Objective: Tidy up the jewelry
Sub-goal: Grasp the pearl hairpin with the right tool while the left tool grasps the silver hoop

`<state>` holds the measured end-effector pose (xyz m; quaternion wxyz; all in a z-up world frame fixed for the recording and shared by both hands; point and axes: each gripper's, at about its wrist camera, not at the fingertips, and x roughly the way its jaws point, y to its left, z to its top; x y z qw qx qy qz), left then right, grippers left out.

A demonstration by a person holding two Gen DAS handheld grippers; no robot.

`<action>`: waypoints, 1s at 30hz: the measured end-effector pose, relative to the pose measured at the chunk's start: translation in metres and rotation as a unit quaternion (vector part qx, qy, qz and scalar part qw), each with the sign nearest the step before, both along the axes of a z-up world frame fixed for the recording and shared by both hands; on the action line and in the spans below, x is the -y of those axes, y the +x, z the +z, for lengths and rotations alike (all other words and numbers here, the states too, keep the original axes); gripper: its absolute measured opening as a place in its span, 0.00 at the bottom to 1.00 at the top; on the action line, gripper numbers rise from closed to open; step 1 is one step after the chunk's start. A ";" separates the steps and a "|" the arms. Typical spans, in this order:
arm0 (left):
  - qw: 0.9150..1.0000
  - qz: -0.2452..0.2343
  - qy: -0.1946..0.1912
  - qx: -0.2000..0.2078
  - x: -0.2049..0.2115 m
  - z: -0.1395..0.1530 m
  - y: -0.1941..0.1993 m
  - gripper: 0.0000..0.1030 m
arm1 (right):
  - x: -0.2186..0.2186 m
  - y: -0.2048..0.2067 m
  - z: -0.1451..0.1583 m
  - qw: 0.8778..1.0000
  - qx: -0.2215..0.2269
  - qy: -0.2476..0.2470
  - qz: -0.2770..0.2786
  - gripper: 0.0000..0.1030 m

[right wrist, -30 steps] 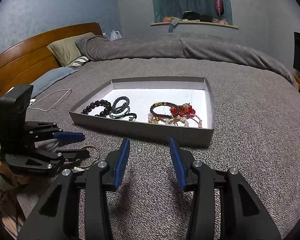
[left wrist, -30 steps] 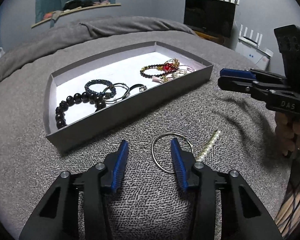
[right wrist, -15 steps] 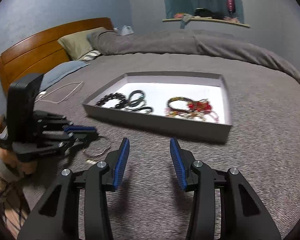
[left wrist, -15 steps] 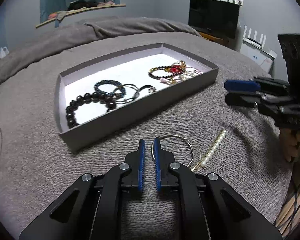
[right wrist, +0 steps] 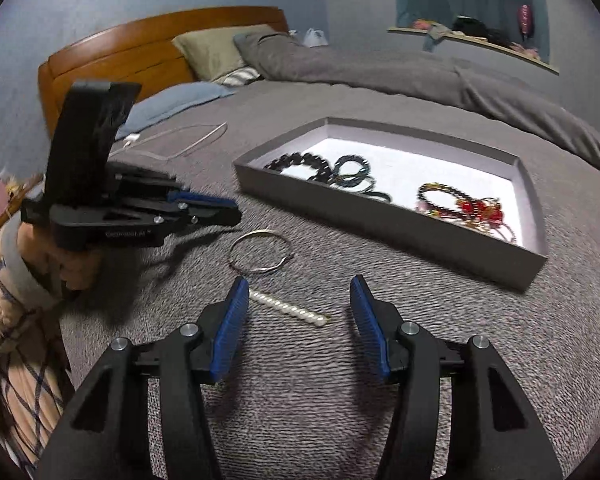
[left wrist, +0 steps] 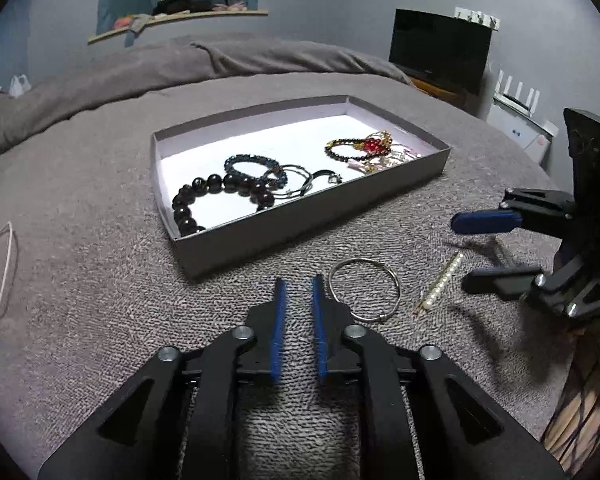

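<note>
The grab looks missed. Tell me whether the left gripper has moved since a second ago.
Yes. The left gripper has shifted left of the silver ring: one finger crossed it before, now both sit beside it, jaws opening with nothing between.

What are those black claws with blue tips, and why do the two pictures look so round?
They are hand-held grippers, one in each of a person's hands, each with a wide-angle camera looking along its fingers. One picture is from the left gripper, the other from the right gripper; each also sees the other. On the grey bed sits a tray already holding bracelets. Beside it lie a silver ring and a pearl pin. Neither gripper holds anything: both sets of jaws are opening, the left narrow, the right wider.
</note>
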<state>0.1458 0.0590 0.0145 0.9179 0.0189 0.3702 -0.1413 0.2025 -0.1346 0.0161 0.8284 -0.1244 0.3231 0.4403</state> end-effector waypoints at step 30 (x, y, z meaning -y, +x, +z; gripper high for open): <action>0.999 -0.038 0.036 -0.015 0.046 -0.017 0.014 0.69 | 0.025 0.019 -0.009 0.998 -0.002 -0.041 -0.048 0.11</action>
